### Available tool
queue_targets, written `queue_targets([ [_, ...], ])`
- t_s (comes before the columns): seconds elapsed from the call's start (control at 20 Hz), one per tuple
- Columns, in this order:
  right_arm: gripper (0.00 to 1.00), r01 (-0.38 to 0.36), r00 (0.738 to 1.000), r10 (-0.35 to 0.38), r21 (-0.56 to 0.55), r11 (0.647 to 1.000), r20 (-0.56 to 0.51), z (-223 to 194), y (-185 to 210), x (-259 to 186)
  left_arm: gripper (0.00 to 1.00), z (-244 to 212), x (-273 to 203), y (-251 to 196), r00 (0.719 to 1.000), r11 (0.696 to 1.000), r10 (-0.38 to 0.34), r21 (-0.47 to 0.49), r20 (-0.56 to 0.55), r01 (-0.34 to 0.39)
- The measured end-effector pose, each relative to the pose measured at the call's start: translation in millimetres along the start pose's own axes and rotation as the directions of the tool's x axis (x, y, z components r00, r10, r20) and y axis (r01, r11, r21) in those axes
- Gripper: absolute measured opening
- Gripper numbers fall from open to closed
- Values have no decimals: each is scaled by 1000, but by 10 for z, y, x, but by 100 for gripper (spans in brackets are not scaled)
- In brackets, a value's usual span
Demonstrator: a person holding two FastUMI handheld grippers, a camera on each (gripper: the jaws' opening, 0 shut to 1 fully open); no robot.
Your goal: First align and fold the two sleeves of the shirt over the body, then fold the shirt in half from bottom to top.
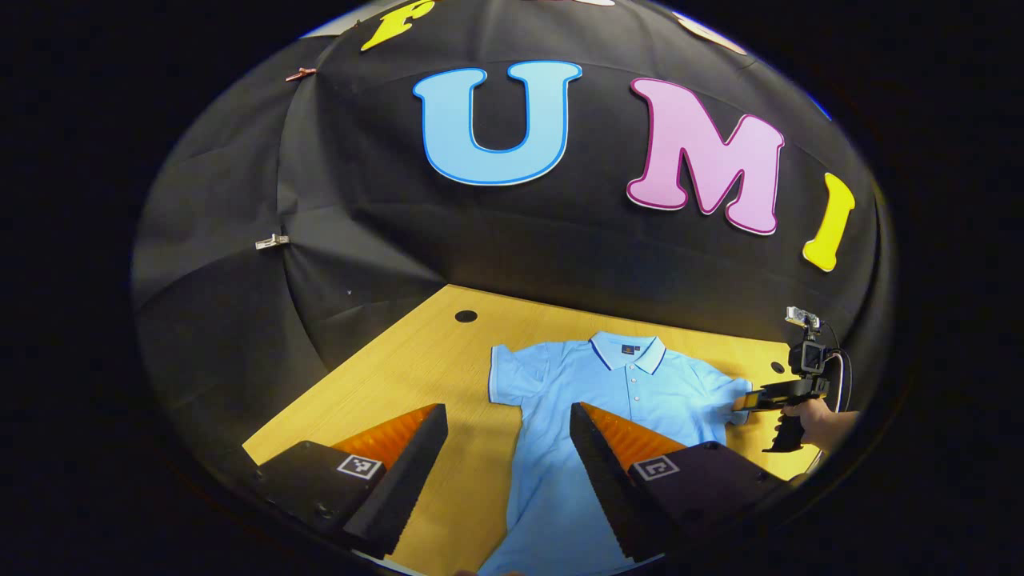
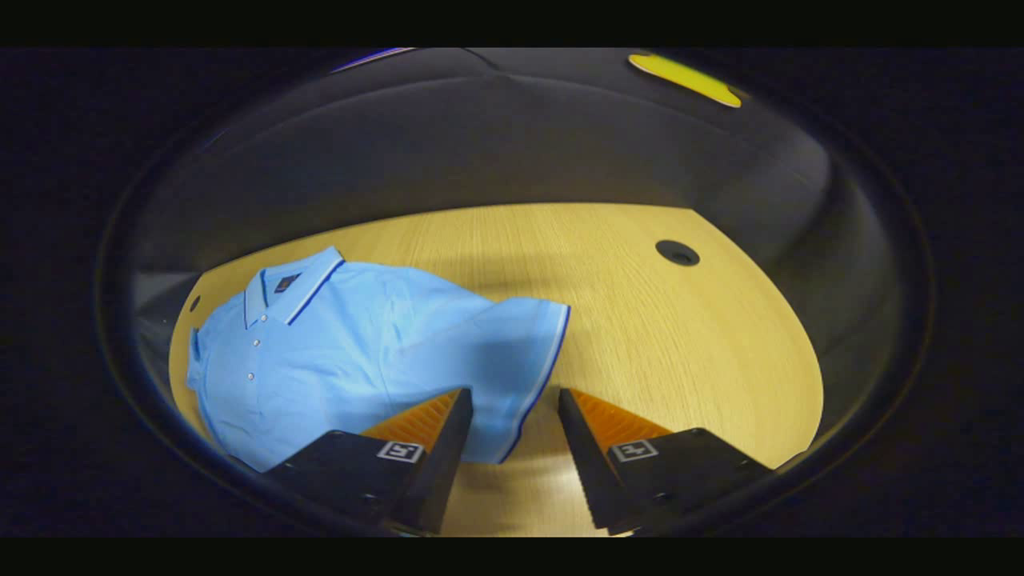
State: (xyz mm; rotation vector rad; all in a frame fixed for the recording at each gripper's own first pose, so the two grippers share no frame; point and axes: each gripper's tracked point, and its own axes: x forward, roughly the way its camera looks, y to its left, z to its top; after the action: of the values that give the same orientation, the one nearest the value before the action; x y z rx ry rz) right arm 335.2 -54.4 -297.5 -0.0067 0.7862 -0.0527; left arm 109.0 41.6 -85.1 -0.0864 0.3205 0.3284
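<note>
A light blue polo shirt (image 1: 624, 392) lies flat, front up, on the wooden table (image 1: 400, 368), collar toward the far wall. My left gripper (image 1: 508, 410) is open above the shirt's left edge, with the left sleeve (image 1: 512, 372) just ahead of its fingertips. In the right gripper view the shirt (image 2: 336, 360) spreads to the left. My right gripper (image 2: 514, 392) is open, and the right sleeve's (image 2: 512, 344) striped hem lies between its fingers. The left gripper view shows the right gripper (image 1: 740, 402) held by a hand (image 1: 820, 420) at that sleeve.
Bare tabletop (image 2: 680, 344) stretches to the right of the sleeve. Round cable holes (image 1: 466, 316) (image 2: 677, 253) sit near the table's far edge. Black cloth walls close off the back and sides. A clip (image 1: 272, 240) hangs on the left wall.
</note>
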Motion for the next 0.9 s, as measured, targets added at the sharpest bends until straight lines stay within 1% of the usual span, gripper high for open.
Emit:
queue_targets([
  [0.05, 59, -2, 1000, 2, -4, 1000, 6, 9, -6, 11, 98, -25, 8, -2, 1000, 1000, -2, -1, -4, 2],
  [0.1, 58, -11, 1000, 11, -4, 1000, 8, 32, 17, -45, 98, -29, 8, -11, 1000, 1000, -5, -3, -9, 5],
  [0.15, 53, -19, 1000, 20, -5, 1000, 8, 16, 23, 9, 98, -26, 7, -12, 1000, 1000, -6, -5, -11, 6],
  [0.25, 28, -40, 999, 40, -10, 999, 16, 30, 85, 21, 98, -34, 18, -20, 1000, 1000, -1, -5, -8, 1],
  [0.3, 14, -34, 999, 35, -9, 999, 19, 41, 94, 11, 98, -27, 21, -19, 1000, 1000, 3, -6, -7, -3],
  [0.45, 5, -62, 998, 63, -18, 998, 20, 36, 138, 21, 98, -26, 12, -11, 1000, 1000, 15, -2, -17, -15],
  [0.5, 11, -76, 997, 76, -21, 997, 18, 40, 139, 11, 98, -6, 6, -2, 1000, 1000, 22, -1, -12, -22],
  [0.55, 11, -82, 996, 82, -22, 996, 16, 36, 137, -3, 98, 3, -5, -2, 999, 999, 31, -8, -8, -31],
  [0.6, 5, -79, 997, 79, -21, 997, 7, 21, 137, -10, 98, 34, -24, 6, 999, 999, 38, -23, 0, -38],
  [0.65, 11, -82, 997, 82, -34, 996, 3, 33, 160, -35, 98, 60, -66, 48, 999, 998, 48, -42, 16, -47],
  [0.75, 0, -72, 997, 74, -102, 992, 21, 122, 201, -93, 98, 86, -163, 191, 996, 994, 77, -81, 39, -73],
  [0.8, 5, -75, 996, 80, -130, 989, 34, 189, 278, -135, 98, 66, -212, 253, 996, 992, 86, -99, 38, -82],
  [0.9, 5, -102, 992, 113, -163, 981, 63, 335, 529, -245, 98, 18, -294, 350, 994, 988, 99, -125, 36, -94],
])
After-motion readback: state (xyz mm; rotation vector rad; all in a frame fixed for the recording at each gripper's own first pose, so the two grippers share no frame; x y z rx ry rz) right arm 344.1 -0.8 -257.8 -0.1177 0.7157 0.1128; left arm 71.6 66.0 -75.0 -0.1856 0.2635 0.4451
